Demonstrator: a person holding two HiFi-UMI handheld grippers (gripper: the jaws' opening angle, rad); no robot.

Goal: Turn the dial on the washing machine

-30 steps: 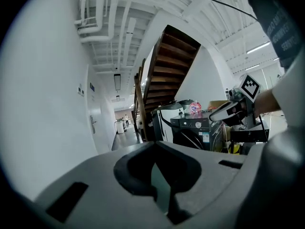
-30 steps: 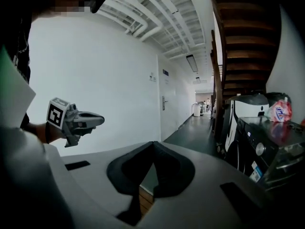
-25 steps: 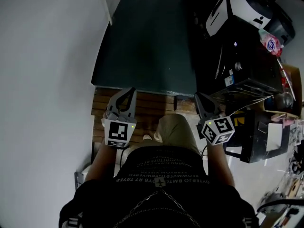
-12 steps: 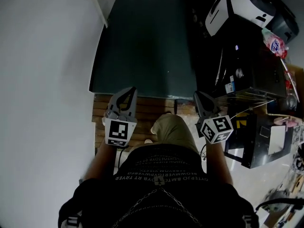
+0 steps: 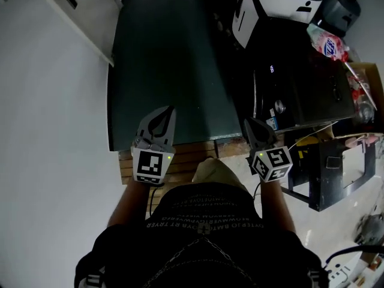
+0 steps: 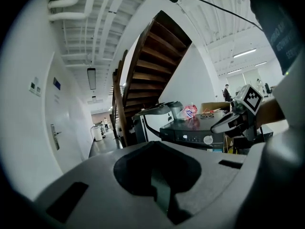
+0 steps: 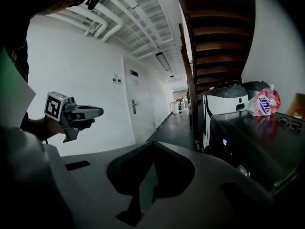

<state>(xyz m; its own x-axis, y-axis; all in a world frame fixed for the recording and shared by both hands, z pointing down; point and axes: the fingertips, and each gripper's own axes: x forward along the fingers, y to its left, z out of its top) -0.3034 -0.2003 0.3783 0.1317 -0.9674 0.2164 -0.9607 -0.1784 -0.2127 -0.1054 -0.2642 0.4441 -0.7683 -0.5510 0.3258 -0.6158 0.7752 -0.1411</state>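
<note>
The washing machine [image 5: 309,86] is a black box at the right, with a small lit display and a silver dial [image 5: 279,106] on its near face. The dial [image 6: 208,139] also shows in the left gripper view, and at the lower right of the right gripper view as the dial [image 7: 243,170]. My left gripper [image 5: 167,110] is held out over the dark floor, jaws shut and empty. My right gripper [image 5: 248,123] is also shut and empty. It hangs short of the machine, left of the dial and not touching it.
A white and black appliance [image 5: 270,8] stands beyond the machine, and a pink packet [image 5: 327,44] lies on the machine's top. A black stand [image 5: 327,167] is at the right. A wooden staircase [image 6: 152,56] rises ahead, and a white wall [image 5: 48,131] runs along the left.
The person has stepped forward. The dark floor and the washing machine have slid down the view towards both grippers. Both grippers keep their pose and stay shut.
</note>
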